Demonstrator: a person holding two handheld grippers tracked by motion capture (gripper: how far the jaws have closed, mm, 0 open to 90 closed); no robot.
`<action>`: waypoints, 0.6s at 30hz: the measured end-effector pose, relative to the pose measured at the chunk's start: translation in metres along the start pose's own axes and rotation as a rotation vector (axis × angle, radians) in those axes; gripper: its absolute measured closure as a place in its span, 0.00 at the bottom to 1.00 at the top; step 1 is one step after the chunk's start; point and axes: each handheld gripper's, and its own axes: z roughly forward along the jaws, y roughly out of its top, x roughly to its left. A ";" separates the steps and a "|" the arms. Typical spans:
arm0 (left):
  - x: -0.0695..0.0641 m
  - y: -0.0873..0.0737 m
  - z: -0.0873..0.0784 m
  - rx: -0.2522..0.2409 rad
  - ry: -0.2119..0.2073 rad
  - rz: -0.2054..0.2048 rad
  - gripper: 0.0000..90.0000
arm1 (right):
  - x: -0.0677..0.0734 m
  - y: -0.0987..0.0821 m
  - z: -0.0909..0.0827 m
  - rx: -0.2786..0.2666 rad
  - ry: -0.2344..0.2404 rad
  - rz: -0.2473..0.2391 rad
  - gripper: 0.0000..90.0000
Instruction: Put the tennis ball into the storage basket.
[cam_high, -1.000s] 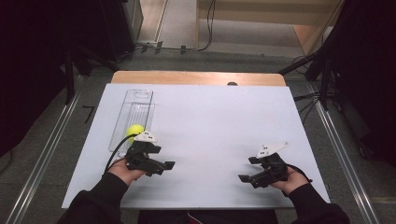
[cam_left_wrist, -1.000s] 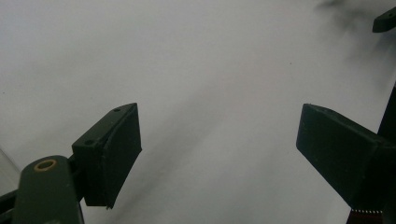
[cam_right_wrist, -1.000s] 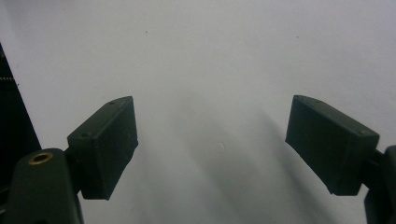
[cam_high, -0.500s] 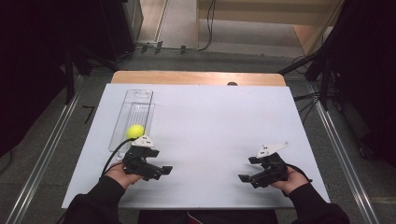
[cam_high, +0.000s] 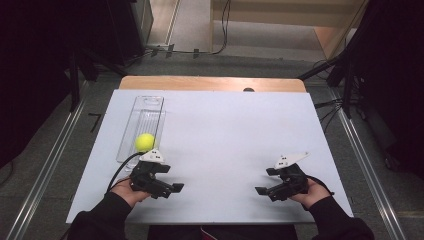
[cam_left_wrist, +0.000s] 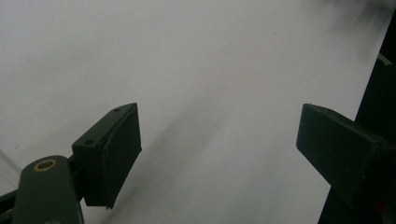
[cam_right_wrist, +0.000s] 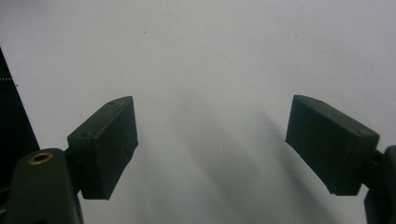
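White sheeting covers the table (cam_high: 225, 130) in front of me, with a strip of bare wood along its far edge. On it, a yellow-green tennis ball (cam_high: 145, 142) sits at the near end of a long clear plastic tray (cam_high: 147, 111) on the table's left side. My left gripper (cam_high: 167, 186), black with a grey plate on top, hovers just beside the ball on its near side, jaws apart with nothing between them. My right gripper (cam_high: 264, 181) rests well apart from the ball, near the table's right front corner, jaws also spread wide and bare. Dark floor and metal rails border the table.
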 end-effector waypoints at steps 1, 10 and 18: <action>0.000 0.000 0.000 0.001 -0.001 0.000 0.16 | 0.000 0.000 0.000 -0.001 0.000 0.001 0.16; 0.001 -0.004 0.002 0.020 -0.022 0.004 0.17 | 0.000 0.000 0.000 0.000 -0.001 0.000 0.16; 0.001 -0.005 0.005 0.044 -0.027 0.017 0.17 | 0.000 0.000 0.000 0.000 -0.001 -0.003 0.16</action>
